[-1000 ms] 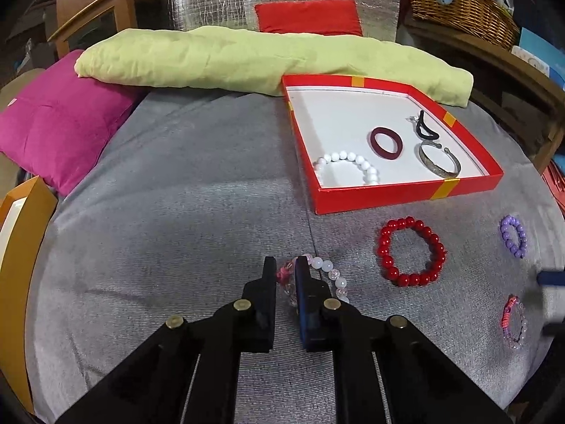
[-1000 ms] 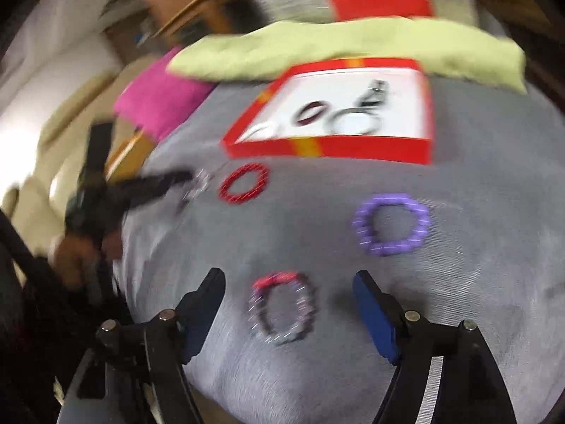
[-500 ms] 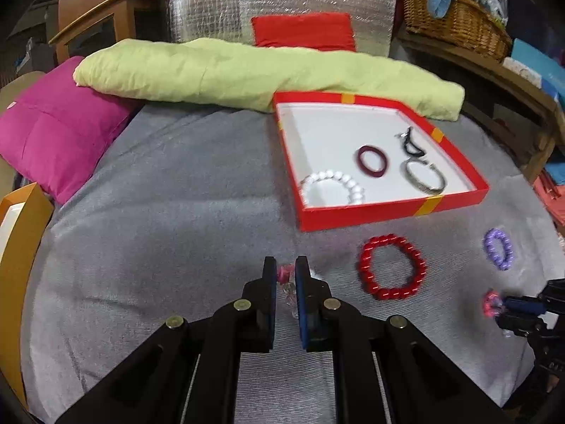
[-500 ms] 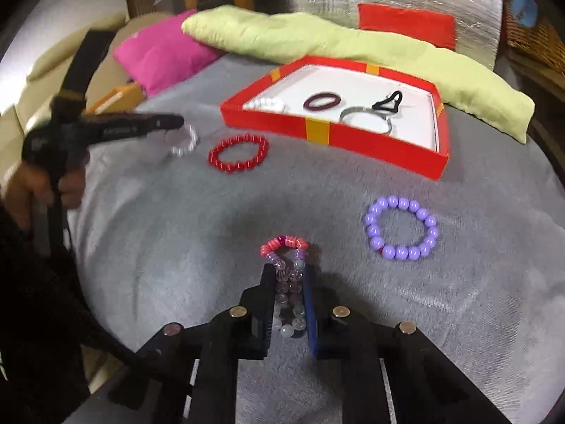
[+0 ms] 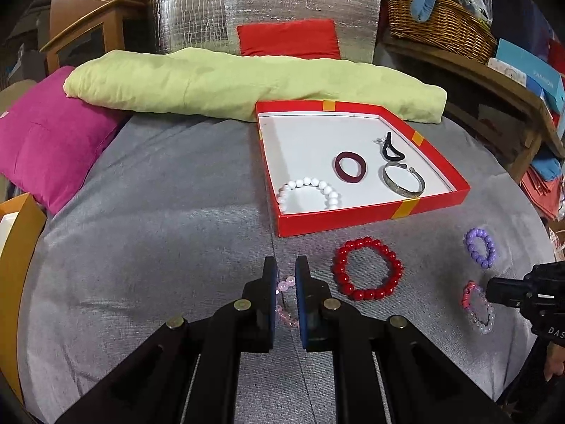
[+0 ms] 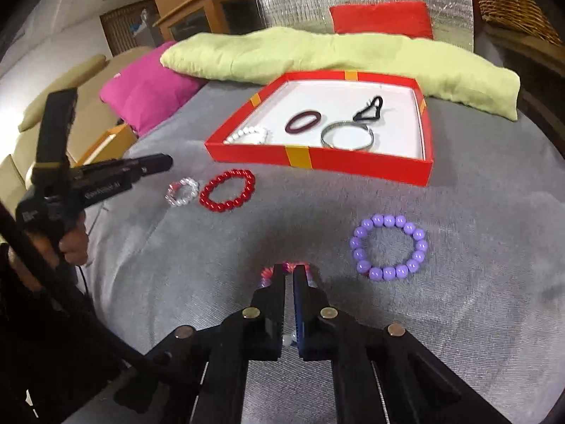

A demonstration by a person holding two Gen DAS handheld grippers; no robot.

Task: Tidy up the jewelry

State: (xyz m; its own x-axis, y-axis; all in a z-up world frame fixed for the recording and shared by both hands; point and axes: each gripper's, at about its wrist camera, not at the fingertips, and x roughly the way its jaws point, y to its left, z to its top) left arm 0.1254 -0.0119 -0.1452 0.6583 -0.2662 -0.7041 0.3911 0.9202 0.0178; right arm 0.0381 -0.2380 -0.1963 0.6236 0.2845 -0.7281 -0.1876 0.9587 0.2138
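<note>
A red box (image 5: 370, 213) (image 6: 317, 164) with a white floor holds a white bead bracelet (image 5: 309, 194), a dark red ring (image 5: 350, 166), a silver cuff (image 5: 403, 178) and a black hair tie (image 5: 390, 148). On the grey cloth lie a red bead bracelet (image 5: 367, 274) (image 6: 227, 190) and a purple bead bracelet (image 5: 481, 247) (image 6: 388, 245). My left gripper (image 5: 285, 275) is nearly shut around a clear pink bead bracelet (image 5: 286, 298), which in the right wrist view (image 6: 182, 192) lies on the cloth below its tips. My right gripper (image 6: 289, 274) is shut on a pink and clear bracelet (image 6: 286, 268) (image 5: 476, 307).
A green cushion (image 5: 247, 84) lies behind the box, a magenta cushion (image 5: 49, 137) at the left. An orange box edge (image 5: 14, 247) stands at the far left. A wicker basket (image 5: 438, 24) sits on a wooden shelf at the back right.
My right gripper closed on the pink and clear bracelet. My left gripper pulled back and up with its jaws close together; the clear pink bracelet lies on the cloth below it.
</note>
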